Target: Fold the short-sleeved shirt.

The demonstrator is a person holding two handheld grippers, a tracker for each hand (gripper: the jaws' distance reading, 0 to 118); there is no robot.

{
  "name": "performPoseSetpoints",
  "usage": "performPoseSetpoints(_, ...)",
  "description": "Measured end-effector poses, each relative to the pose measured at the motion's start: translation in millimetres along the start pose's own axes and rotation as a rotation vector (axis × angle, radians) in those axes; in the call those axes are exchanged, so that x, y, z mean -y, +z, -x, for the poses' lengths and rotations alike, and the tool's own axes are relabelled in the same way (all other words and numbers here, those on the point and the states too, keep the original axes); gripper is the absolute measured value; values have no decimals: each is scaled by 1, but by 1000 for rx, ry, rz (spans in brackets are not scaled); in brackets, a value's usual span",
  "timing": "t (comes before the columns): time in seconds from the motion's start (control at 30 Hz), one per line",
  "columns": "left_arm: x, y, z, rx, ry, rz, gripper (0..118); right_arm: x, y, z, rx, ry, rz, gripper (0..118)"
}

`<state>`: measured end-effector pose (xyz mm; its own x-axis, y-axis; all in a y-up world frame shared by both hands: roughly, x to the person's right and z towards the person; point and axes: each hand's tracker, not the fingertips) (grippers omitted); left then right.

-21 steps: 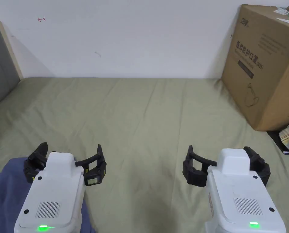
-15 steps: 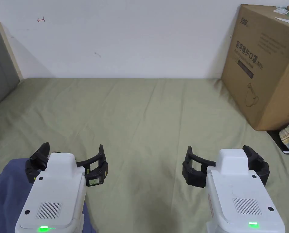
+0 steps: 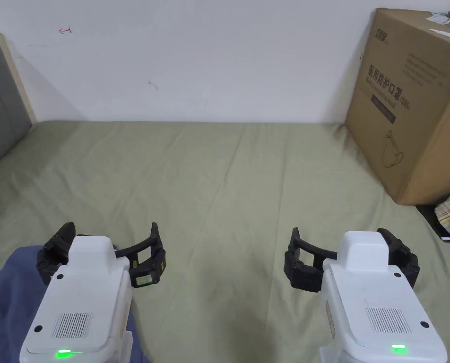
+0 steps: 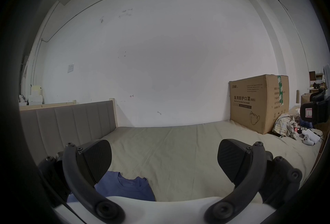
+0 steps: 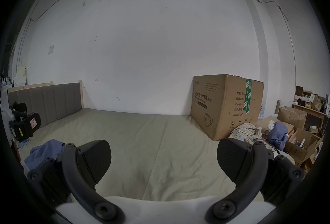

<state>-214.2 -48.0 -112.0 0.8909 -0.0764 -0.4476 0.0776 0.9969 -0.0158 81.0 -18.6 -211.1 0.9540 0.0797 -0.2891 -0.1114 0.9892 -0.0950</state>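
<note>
Jaws apart, empty, both grippers | left gripper (image 3: 100, 253) hangs over shirt (image 3: 9, 293), bunched on bed (image 3: 229, 189) at my near left | right gripper (image 3: 351, 260) well apart | left nearer, I judge.

Right tool (image 5: 164, 158) with jaws wide apart over olive bedsheet (image 5: 142, 131), cardboard box (image 5: 225, 104) beyond.
</note>
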Motion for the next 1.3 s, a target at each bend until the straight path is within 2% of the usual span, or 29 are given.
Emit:
performPoseSetpoints(0.73,-3,1,-9,31,-57,-7,117,-2,0,-2,2,-12,8,116)
performPoseSetpoints(0.77,-3,0,-9,29,-50,-4,116,-2,0,-2,2,-12,9,116)
performPoseSetpoints(0.83,-5,1,-9,38,-31,-4,104,-3,1,-3,0,-14,10,113)
performPoseSetpoints(0.87,-5,0,-9,41,-24,-1,93,-3,1,-3,1,-15,10,109)
performPoseSetpoints(0.93,-6,-2,-9,47,-11,22,54,-4,2,-4,-5,-13,11,82)
performPoseSetpoints(0.97,-7,-4,-9,60,-1,43,29,-4,2,-5,-9,-11,15,60)
performPoseSetpoints(1.0,-7,-6,-8,72,3,58,4,-4,1,-5,-12,-8,21,25)
performPoseSetpoints(1.03,-7,-7,-9,68,3,67,0,-3,0,-5,-13,-6,26,1)
performPoseSetpoints(1.3,-3,-4,-1,59,-2,86,0,-3,-4,-1,-43,8,32,0)
